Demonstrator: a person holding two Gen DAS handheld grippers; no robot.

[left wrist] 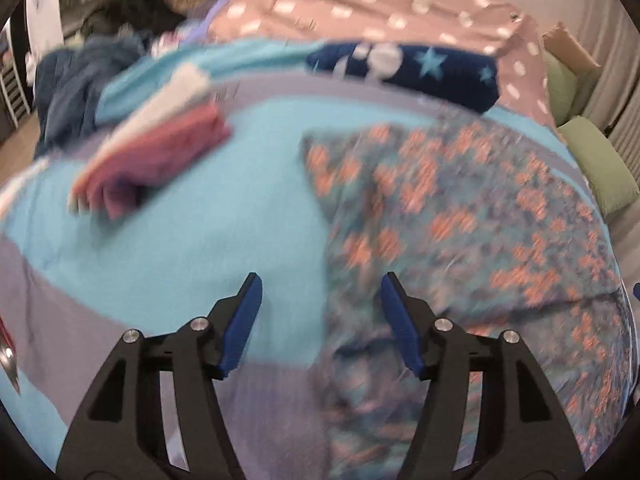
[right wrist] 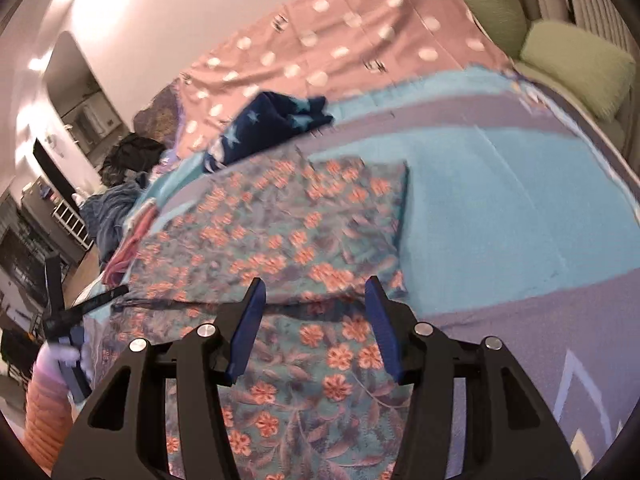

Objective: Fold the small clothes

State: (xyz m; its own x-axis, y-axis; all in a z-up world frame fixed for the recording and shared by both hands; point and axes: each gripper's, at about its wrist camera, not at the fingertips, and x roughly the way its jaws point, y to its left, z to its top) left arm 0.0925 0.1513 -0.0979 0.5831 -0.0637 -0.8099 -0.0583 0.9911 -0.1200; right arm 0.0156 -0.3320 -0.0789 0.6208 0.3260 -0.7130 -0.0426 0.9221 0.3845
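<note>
Bedspread point(left wrist: 180, 220) | left gripper point(left wrist: 321, 292) parted, seemingly empty, above floral garment point(left wrist: 460, 216)

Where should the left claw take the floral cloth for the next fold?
Probably at its near left edge, where the floral cloth bunches up between the open left claw. Come down from above, straddling that rumpled edge: raised folds give the pads something to pinch, whereas the rest lies flat on the blanket.

A home bedroom: a bed point(right wrist: 480, 208) under a turquoise and purple cover, a pink dotted blanket point(right wrist: 340, 36), green pillows point(right wrist: 572, 64), and clothes point(left wrist: 156, 148) lying about.
</note>
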